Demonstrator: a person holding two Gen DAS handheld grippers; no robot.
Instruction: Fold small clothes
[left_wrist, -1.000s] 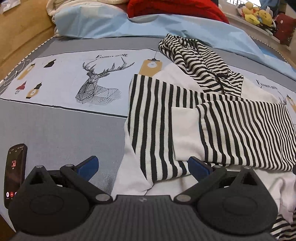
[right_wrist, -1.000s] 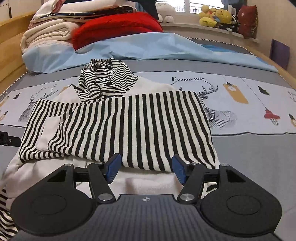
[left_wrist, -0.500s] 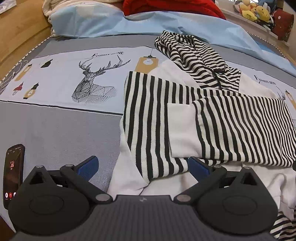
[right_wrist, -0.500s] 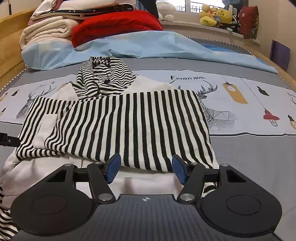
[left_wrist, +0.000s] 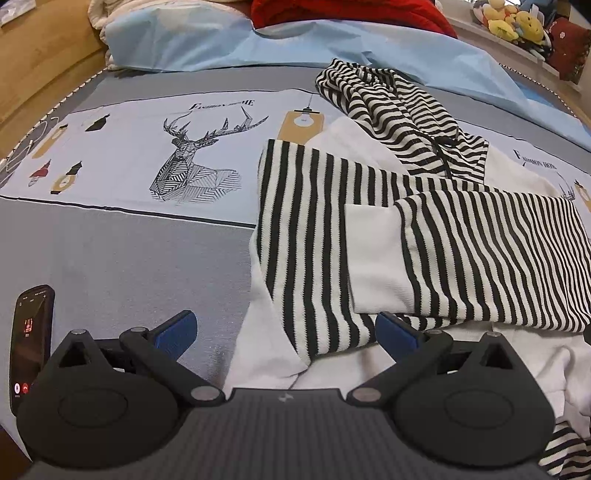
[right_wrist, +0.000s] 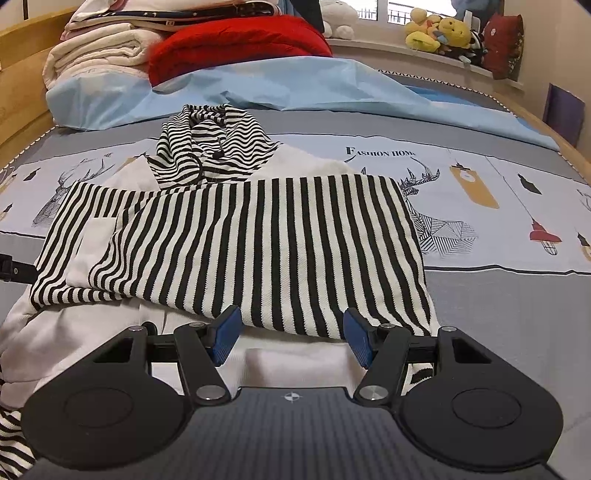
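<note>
Left wrist view: hooded top (left_wrist: 369, 236) flat on bed (left_wrist: 122, 258), both striped sleeves crossed over white body. Left gripper (left_wrist: 284, 332) jaws spread, empty, over near hem. Right gripper (right_wrist: 291, 336) likewise. Judged step: sleeves done; next, pinch hem, fold toward hood (right_wrist: 210, 144). Phone (left_wrist: 31, 343) near left, clear of path.

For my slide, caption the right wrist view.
Open right tongs hover over a striped hoodie with sleeves folded across, on a printed bedspread.
</note>
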